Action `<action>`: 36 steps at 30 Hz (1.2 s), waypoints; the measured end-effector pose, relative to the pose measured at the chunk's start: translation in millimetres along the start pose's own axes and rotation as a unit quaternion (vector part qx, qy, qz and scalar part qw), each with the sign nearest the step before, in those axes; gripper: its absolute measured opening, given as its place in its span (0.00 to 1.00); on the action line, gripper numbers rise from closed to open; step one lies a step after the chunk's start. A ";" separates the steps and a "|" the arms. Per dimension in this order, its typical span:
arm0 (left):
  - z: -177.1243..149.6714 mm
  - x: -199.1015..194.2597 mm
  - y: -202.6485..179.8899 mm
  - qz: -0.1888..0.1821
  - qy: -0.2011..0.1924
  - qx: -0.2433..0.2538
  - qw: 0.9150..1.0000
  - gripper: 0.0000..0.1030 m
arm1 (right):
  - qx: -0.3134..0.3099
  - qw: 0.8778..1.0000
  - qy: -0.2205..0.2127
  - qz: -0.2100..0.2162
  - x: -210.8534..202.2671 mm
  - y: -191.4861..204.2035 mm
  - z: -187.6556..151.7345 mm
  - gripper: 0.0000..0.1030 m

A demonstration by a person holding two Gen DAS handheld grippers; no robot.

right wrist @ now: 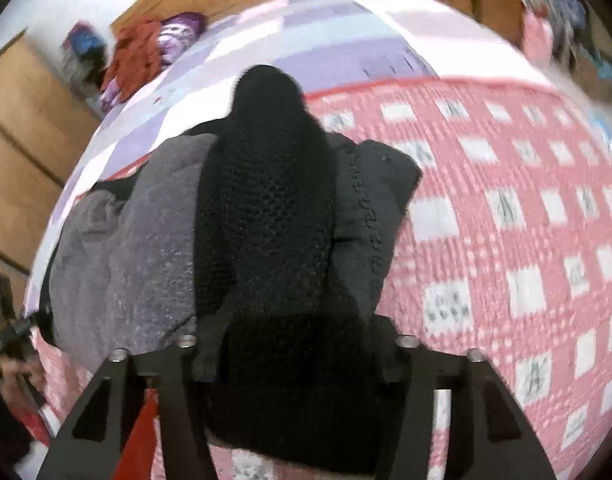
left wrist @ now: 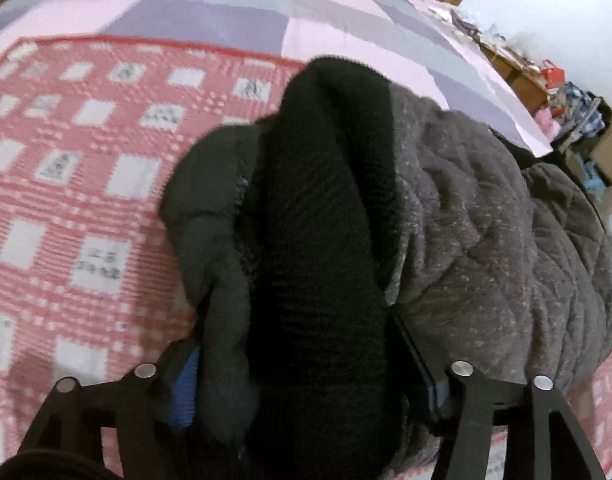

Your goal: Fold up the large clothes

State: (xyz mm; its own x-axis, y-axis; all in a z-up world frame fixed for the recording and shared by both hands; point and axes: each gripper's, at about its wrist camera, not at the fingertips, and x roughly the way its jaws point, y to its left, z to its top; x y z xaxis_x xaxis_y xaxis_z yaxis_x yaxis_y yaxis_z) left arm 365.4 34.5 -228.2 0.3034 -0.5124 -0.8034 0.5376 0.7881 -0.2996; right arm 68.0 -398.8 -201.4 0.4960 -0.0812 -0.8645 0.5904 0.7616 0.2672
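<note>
A dark jacket lies bunched on the bed, its grey quilted lining (left wrist: pixel 485 240) facing up and a black ribbed knit part (left wrist: pixel 317 200) running down the middle. My left gripper (left wrist: pixel 302 360) is shut on the jacket: the knit and a fold of dark shell fabric (left wrist: pixel 210 240) fill the gap between its blue-padded fingers (left wrist: pixel 186 392). In the right wrist view the same black knit (right wrist: pixel 274 208) rises from my right gripper (right wrist: pixel 294 352), which is shut on it, with the grey lining (right wrist: pixel 146 240) to its left. The fabric hides both grippers' fingertips.
The jacket rests on a pink checked quilt (left wrist: pixel 66 160) over a purple and pink sheet (left wrist: pixel 226 16). A cardboard box and clutter (left wrist: pixel 601 148) stand beyond the bed's right edge. A wooden wardrobe (right wrist: pixel 22 140) and a red and purple cloth heap (right wrist: pixel 146 56) are on the far side.
</note>
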 end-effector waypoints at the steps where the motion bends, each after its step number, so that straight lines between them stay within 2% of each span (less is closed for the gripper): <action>1: -3.0 -7.0 -3.0 0.012 -0.011 0.010 1.000 0.69 | -0.007 1.000 -0.014 -0.013 -5.5 -2.8 -1.1 0.65; 2: -5.5 -15.4 -7.8 0.027 -0.028 0.024 0.999 0.69 | -0.023 0.998 -0.034 -0.037 -16.6 -3.0 -3.2 0.67; 4: -15.4 -36.5 -19.5 0.049 -0.066 0.053 0.995 0.70 | -0.082 0.988 -0.086 -0.103 -41.9 5.9 -13.7 0.76; 7: -35.0 -51.2 -30.5 0.065 -0.082 0.051 0.993 0.79 | -0.157 0.963 -0.140 -0.168 -65.8 27.5 -51.2 0.82; 9: -55.9 -50.8 -38.2 0.072 -0.073 0.043 0.994 0.81 | -0.186 0.954 -0.141 -0.188 -64.8 40.2 -80.5 0.82; 11: -72.4 -42.2 -41.5 0.073 -0.047 0.026 0.996 0.82 | -0.212 0.946 -0.133 -0.206 -57.2 49.2 -102.9 0.82; 13: -86.0 -31.6 -39.7 0.070 -0.023 0.003 0.997 0.82 | -0.242 0.931 -0.128 -0.240 -41.4 60.3 -130.0 0.82; 17: -94.3 -13.9 -36.8 0.079 0.001 -0.029 0.996 0.82 | -0.270 0.911 -0.132 -0.284 -15.7 63.3 -145.9 0.82; 18: -92.5 -10.4 -35.2 0.081 0.004 -0.039 0.996 0.82 | -0.276 0.902 -0.140 -0.302 -8.7 63.2 -145.5 0.82; 19: -91.3 -9.0 -34.0 0.083 0.004 -0.049 0.995 0.82 | -0.276 0.901 -0.141 -0.304 -5.3 64.4 -143.1 0.82; 22: -91.3 -11.0 -37.7 0.086 -0.008 -0.053 0.995 0.82 | -0.226 0.930 -0.131 -0.258 -10.0 56.2 -132.6 0.82; 23: -91.7 -12.2 -38.1 0.080 -0.010 -0.057 0.995 0.82 | -0.184 0.953 -0.121 -0.207 -17.4 47.8 -125.8 0.82; 24: -91.6 -13.2 -38.4 0.073 -0.011 -0.061 0.995 0.82 | -0.148 0.968 -0.113 -0.169 -20.9 39.2 -120.9 0.82; 26: -91.3 -19.8 -39.9 0.069 -0.024 -0.066 0.995 0.82 | -0.069 0.986 -0.097 -0.119 -28.1 21.7 -111.7 0.82; 27: -89.8 -22.3 -41.5 0.069 -0.029 -0.065 0.995 0.82 | -0.044 0.988 -0.097 -0.109 -32.1 16.2 -107.4 0.82; 28: -88.0 -24.3 -43.0 0.066 -0.031 -0.067 0.995 0.82 | -0.045 0.988 -0.103 -0.110 -35.6 16.1 -104.2 0.82; 31: -81.5 -26.4 -43.7 0.059 -0.035 -0.069 0.995 0.82 | -0.070 0.985 -0.112 -0.107 -40.3 24.3 -99.7 0.82; 33: -78.4 -27.9 -43.6 0.056 -0.036 -0.070 0.995 0.82 | -0.075 0.988 -0.104 -0.089 -42.4 25.5 -99.0 0.82; 36: -75.3 -31.5 -44.4 0.044 -0.038 -0.069 0.996 0.82 | -0.040 0.993 -0.091 -0.063 -41.0 22.9 -101.7 0.82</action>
State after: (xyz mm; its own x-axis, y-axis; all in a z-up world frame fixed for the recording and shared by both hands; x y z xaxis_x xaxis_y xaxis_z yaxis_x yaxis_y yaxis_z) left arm 272.7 41.3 -228.3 0.4055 -0.4593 -0.7903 0.3946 0.8679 -0.3018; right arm -3.6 -312.6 -203.2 0.5330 -0.2887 -0.7953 0.6068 0.7855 0.1216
